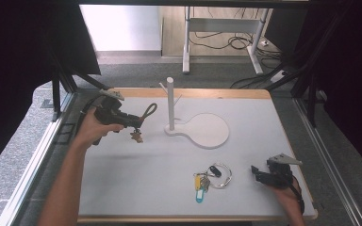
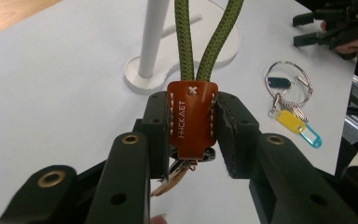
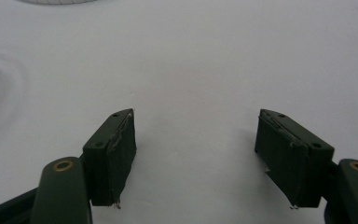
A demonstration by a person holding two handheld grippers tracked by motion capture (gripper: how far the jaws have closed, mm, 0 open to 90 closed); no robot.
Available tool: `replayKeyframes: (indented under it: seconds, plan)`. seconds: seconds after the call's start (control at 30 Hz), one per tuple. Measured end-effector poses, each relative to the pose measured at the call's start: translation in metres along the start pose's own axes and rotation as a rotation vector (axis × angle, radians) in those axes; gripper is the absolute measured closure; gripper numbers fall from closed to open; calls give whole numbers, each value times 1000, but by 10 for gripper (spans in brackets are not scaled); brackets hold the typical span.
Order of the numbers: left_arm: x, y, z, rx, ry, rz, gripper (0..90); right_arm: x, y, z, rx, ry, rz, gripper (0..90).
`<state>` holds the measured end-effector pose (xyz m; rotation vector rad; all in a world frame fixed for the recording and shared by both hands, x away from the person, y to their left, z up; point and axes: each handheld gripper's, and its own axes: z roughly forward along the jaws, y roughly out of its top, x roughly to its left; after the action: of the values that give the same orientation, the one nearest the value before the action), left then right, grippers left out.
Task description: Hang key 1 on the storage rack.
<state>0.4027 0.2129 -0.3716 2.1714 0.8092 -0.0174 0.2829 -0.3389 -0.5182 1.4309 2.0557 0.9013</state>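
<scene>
Keychain with the brown leather tab [image 2: 192, 119] sits pinched in the left claw [image 1: 133, 123], lifted clear of the surface [image 1: 136, 183], green rope loop [image 1: 149, 110] sticking out toward the white peg stand [image 1: 170, 101], small charms dangling below. Nearest me, right claw [image 3: 196, 154] rests low on the surface, spread, nothing between the pads. Second key bunch with yellow and blue tags [image 1: 209, 179] lies just left of it. Risks, my guess: grip is on the tab only, so the loop may flop and miss a peg; bumping the post could slide or tip the stand since nothing braces it; tab could slip out if tugged.
</scene>
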Motion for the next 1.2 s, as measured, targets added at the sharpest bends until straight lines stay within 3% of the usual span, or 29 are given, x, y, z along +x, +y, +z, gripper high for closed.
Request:
replayKeyframes:
  seconds: [0.37, 0.83, 1.2]
  plan:
    - [15, 23, -5, -9, 0, -32, 670, 0, 0, 0, -1, -3, 0, 291]
    - [32, 55, -6, 28, 7, -41, 671, 0, 0, 0, -1, -4, -1, 292]
    - [48, 69, 7, 34, -14, -63, 670, 0, 0, 0, -1, -4, -1, 291]
